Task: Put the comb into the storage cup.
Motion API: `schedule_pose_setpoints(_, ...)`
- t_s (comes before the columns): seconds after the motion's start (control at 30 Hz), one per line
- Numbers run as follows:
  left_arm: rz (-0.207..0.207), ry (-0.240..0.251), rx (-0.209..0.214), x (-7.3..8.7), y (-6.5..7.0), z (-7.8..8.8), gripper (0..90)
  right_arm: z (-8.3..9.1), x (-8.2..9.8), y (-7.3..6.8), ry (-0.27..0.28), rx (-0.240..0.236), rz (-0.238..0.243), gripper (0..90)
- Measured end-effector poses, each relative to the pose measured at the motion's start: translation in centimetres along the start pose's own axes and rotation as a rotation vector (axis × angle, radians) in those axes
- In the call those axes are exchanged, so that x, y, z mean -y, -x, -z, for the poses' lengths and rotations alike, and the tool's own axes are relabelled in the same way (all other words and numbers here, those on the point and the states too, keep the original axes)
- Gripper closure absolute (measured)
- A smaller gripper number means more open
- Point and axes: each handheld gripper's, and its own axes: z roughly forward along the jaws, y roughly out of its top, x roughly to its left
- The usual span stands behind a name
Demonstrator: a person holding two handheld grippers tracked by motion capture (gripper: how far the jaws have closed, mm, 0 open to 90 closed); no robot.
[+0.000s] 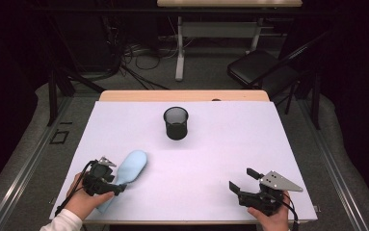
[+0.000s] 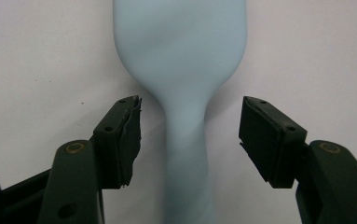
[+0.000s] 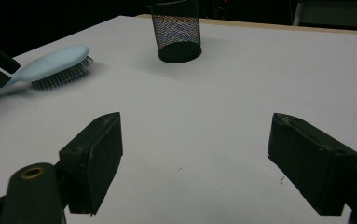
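Noted on white table [image 1: 220, 159]: mesh cup [image 1: 176, 123] upright at centre-far, pale blue brush [image 1: 130, 168] lying bristles-down at near left, handle between jaws of left tongs [image 1: 117, 185], gaps on both sides, not yet gripped; right tongs [image 1: 242, 180] open, empty, near right. Risk judged: slim smooth handle could twist or slip if pinched off-centre. No readable brands or writing.

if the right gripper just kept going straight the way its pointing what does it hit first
Probably nothing soon: bare white table lies ahead of the right gripper. The black mesh cup stands far off, roughly in line; the blue hairbrush lies off to one side.
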Motion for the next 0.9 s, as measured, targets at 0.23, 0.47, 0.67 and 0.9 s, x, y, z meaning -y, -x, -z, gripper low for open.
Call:
schedule_pose_setpoints(0.23,-0.007,-0.007,-0.01,0.0,0.0,-0.6,41.6,0.0,0.0,0.0,0.002,0.0,-0.001,17.5)
schedule_pose_setpoints(0.47,-0.004,-0.02,-0.026,0.0,0.3,-1.2,47.9,0.0,0.0,0.0,0.003,-0.001,-0.003,17.5)
schedule_pose_setpoints(0.67,-0.009,-0.019,-0.036,0.0,0.3,-1.6,50.6,0.0,0.0,0.0,0.002,-0.001,-0.002,17.5)
schedule_pose_setpoints(0.9,-0.009,-0.022,-0.041,0.0,0.3,-1.8,55.3,0.0,0.0,0.0,0.001,-0.002,-0.001,17.5)
